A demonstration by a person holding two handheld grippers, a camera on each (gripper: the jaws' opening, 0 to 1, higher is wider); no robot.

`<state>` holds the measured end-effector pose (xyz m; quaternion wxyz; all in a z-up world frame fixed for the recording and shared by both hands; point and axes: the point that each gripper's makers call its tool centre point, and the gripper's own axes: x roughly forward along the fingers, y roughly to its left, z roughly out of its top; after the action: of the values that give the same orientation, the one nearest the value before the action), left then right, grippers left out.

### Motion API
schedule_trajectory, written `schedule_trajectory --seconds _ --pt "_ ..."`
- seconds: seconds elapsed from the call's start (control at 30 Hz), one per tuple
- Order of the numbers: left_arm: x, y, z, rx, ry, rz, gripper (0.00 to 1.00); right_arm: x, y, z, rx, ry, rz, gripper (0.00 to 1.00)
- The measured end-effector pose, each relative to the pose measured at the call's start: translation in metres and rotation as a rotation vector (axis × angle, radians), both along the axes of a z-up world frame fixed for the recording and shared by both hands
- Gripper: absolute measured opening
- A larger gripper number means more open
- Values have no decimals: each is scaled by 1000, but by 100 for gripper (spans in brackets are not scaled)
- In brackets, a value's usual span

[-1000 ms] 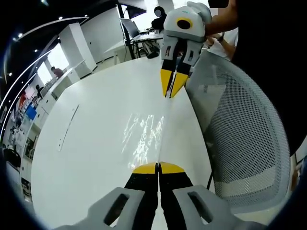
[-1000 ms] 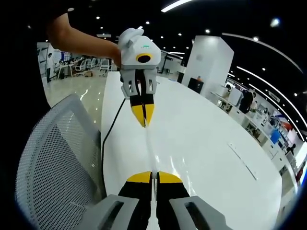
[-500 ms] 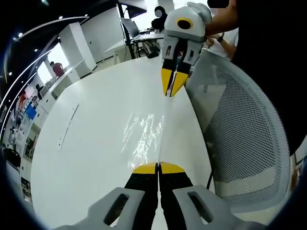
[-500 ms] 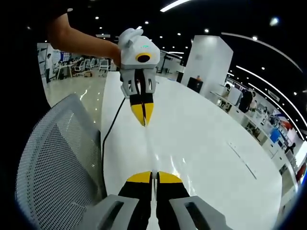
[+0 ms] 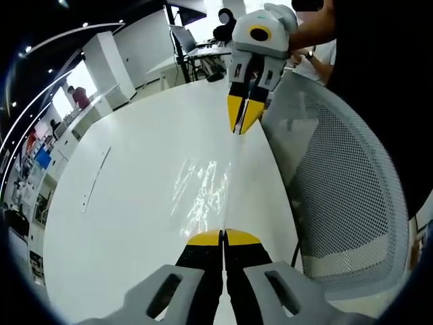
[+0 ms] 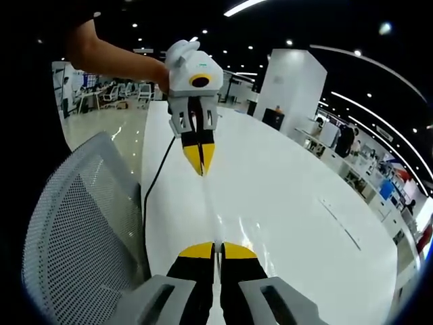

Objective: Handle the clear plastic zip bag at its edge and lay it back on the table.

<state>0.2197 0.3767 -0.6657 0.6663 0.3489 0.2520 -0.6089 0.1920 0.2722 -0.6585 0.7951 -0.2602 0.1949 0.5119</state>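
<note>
A clear plastic zip bag (image 5: 203, 193) hangs stretched over the white table (image 5: 128, 203), showing as glinting creases. In the right gripper view the bag (image 6: 211, 210) appears as a thin taut edge. My left gripper (image 5: 223, 237) is shut on the near end of that edge. My right gripper (image 5: 241, 128) is shut on the far end, held by a person's hand. In the right gripper view my right gripper (image 6: 215, 248) sits at the bottom, jaws pressed together on the bag, and the left gripper (image 6: 200, 170) pinches the opposite end.
A grey mesh office chair (image 5: 338, 189) stands against the table's edge, also the chair (image 6: 74, 230). A black cable (image 6: 152, 189) runs down the table's side. A thin slot (image 5: 96, 177) marks the tabletop. Desks and people are far behind.
The opposite gripper has crept slightly upward in each view; the bag stays stretched between both shut grippers.
</note>
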Motion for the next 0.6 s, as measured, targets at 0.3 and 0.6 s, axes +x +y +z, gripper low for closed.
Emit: schedule_trajectory --seconds 0.3,0.6 --pt "0 1 -1 4 4 0 0 1 -4 -1 1 3 -12 0" --pt "0 3 -2 5 9 6 0 2 -5 -2 2 7 -20 0"
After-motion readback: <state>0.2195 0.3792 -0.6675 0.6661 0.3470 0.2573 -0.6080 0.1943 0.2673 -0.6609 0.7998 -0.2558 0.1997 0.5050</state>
